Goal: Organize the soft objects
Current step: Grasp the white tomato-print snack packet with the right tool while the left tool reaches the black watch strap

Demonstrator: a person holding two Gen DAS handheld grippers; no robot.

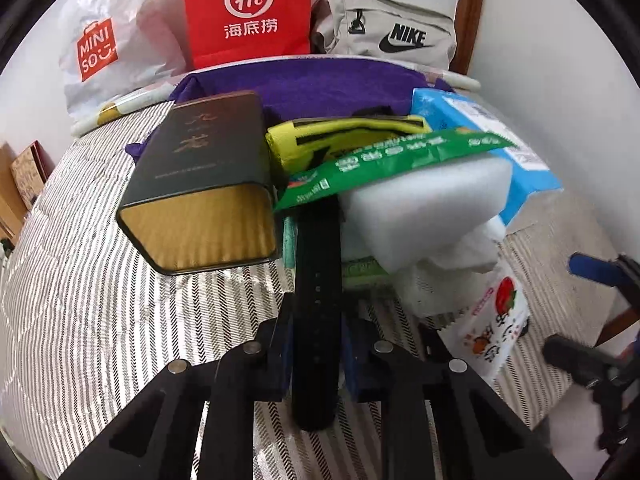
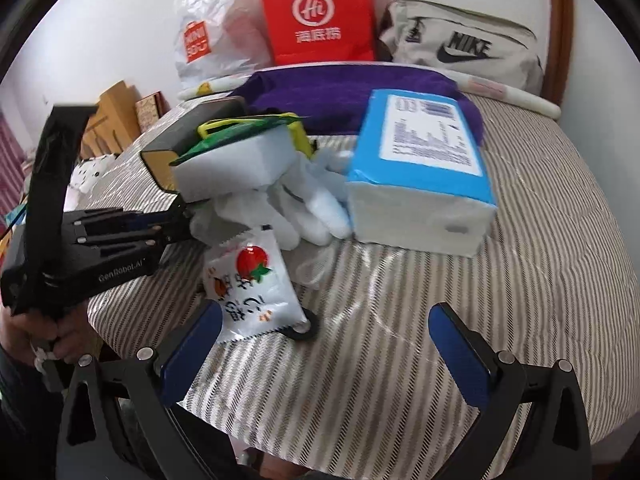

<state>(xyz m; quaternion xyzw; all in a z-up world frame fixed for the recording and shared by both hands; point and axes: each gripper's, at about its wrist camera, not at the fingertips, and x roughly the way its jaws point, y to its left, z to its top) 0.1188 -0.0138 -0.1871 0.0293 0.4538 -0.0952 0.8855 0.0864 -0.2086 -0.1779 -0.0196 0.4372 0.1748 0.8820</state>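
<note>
Left tongs (image 1: 316, 344) are pinching a black strap (image 1: 316, 280) between their blue pads, the strap running lengthwise up the gap and out toward the pile. Right tongs (image 2: 325, 344) are standing spread wide over the striped bed cover (image 2: 400, 360), with nothing between the pads, and a white snack packet (image 2: 252, 280) with a red fruit picture is lying just beside the left-hand pad. Past the strap, a white foam block (image 1: 424, 208) is sitting under a green wrapper (image 1: 384, 160), with a yellow pouch (image 1: 344, 136) behind it and white gloves (image 2: 288, 208) sprawling beside it. A dark box (image 1: 208, 176) with a gold end is lying to the left of the pile, and a blue tissue pack (image 2: 424, 168) is resting to the right (its white end facing the right wrist camera). A purple cloth (image 1: 320, 84) is spreading behind them all. Farther back, a white shopping bag (image 1: 112, 44), a red paper bag (image 1: 248, 12) and a grey bag (image 1: 388, 36) are leaning against the wall.
</note>
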